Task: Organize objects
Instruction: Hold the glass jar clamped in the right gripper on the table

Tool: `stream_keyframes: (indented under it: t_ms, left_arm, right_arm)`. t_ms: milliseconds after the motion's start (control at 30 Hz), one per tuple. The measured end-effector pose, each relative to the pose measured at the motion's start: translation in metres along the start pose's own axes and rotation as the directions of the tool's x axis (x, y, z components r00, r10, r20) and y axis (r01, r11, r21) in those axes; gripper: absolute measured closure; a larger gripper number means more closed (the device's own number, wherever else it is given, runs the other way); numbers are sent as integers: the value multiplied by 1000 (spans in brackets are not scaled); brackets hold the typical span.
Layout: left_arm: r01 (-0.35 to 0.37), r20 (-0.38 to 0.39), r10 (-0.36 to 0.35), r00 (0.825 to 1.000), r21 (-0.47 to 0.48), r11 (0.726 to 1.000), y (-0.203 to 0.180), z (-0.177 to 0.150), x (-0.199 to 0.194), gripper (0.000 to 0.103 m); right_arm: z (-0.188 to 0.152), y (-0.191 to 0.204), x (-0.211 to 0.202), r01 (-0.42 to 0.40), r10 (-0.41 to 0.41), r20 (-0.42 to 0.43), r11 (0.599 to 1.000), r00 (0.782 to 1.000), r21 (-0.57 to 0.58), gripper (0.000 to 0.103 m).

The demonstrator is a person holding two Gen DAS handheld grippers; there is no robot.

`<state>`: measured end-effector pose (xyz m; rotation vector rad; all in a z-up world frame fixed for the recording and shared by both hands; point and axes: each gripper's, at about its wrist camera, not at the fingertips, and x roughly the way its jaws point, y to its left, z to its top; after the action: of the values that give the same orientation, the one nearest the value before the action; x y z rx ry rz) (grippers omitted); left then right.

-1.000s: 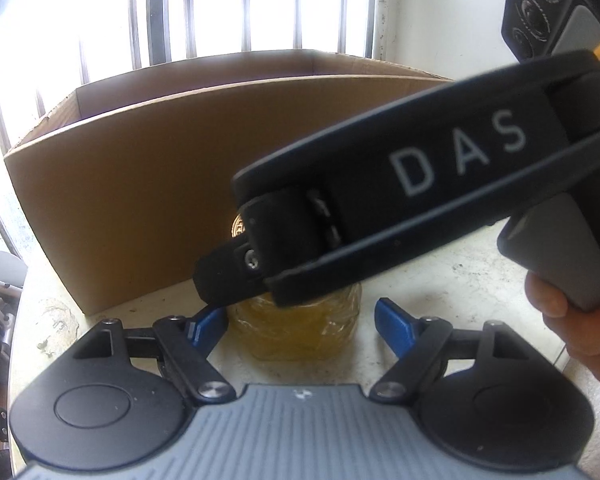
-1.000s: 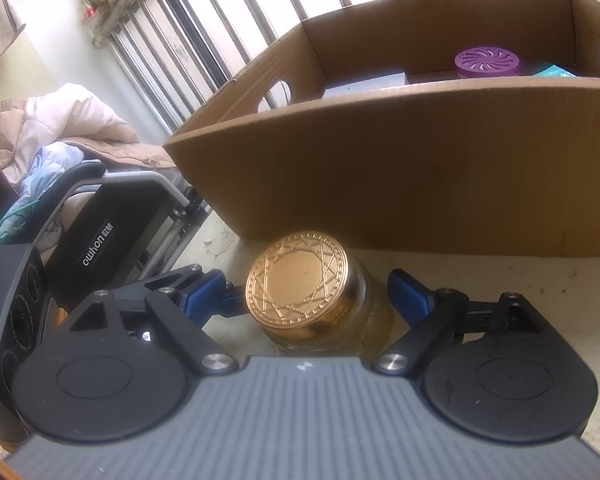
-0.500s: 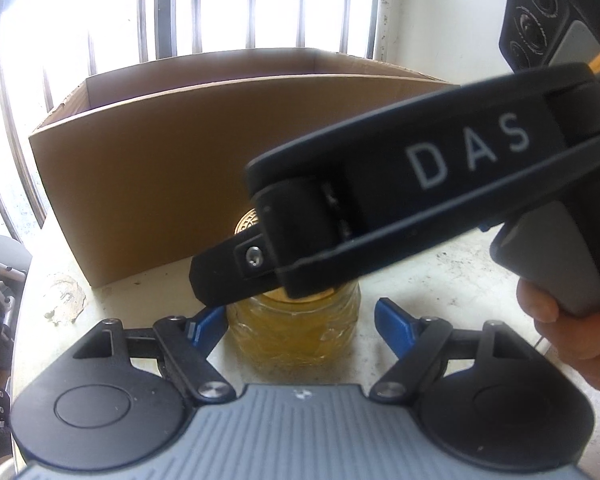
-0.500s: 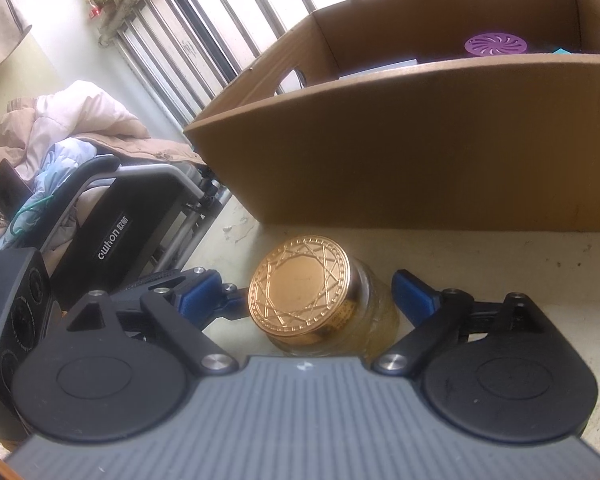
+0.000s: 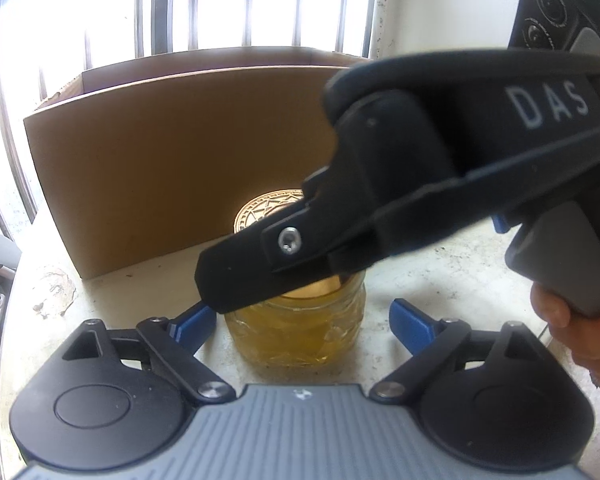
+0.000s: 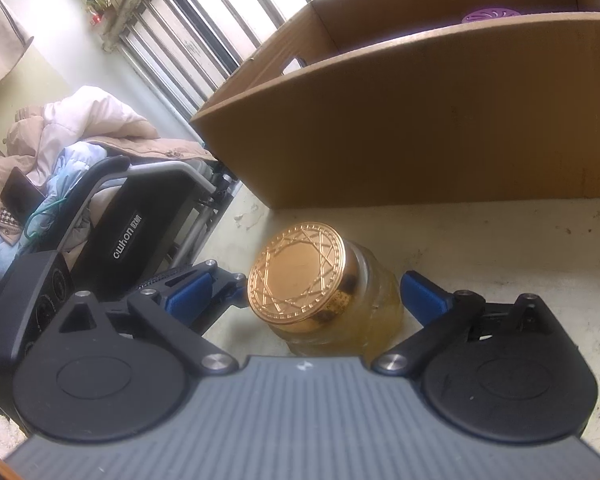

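Left wrist view: left hand-held gripper [image 5: 296, 322] jaws, just opened wide, straddle the jar [image 5: 296, 330] without contact, the jar near the cardboard box [image 5: 180, 168].

Right wrist view: right hand-held gripper [image 6: 306, 290], likewise just opened, grips nothing. Recommend closing squarely on the glass body, below the gold lid [image 6: 298, 272].

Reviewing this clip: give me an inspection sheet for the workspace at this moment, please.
Surface: pale, stained tabletop.
Job's things: glass jar with gold lid, upright, in front of cardboard box; purple disc inside box.
Clutter: nothing seen.
Grippers: left gripper and right gripper straddle the jar, jaws just opened, pads clear.
Cables: green cord off-table.
Surroundings: barred window, bedding, black frame.
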<state>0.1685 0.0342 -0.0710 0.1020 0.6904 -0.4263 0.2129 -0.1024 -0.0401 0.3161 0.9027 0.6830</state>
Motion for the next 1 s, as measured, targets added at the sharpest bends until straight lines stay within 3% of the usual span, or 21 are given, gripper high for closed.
stream_keyframes:
  t_ms: [133,467,833,1000]
  left_arm:
    - [9,-2,-9,1000,7,1000,1,-2,3,0]
    - [42,34,-40,999,-62,997,15,-8,2,0]
    - [-14,12,14,1000,14,1000,-10,-9,9,0]
    - [-18,-2,18,1000,26,999,4,2,8,0]
  right_arm:
    - [0,-5,1,-3,4,-13,1000,1000,26,1]
    - [-2,-14,1,-19,20,-22,998,1000,62,1]
    - [-6,-22,-3,-49,50,0,993,999,106,1]
    - [-8,-22,-4,-57,56,13,993,998,106,1]
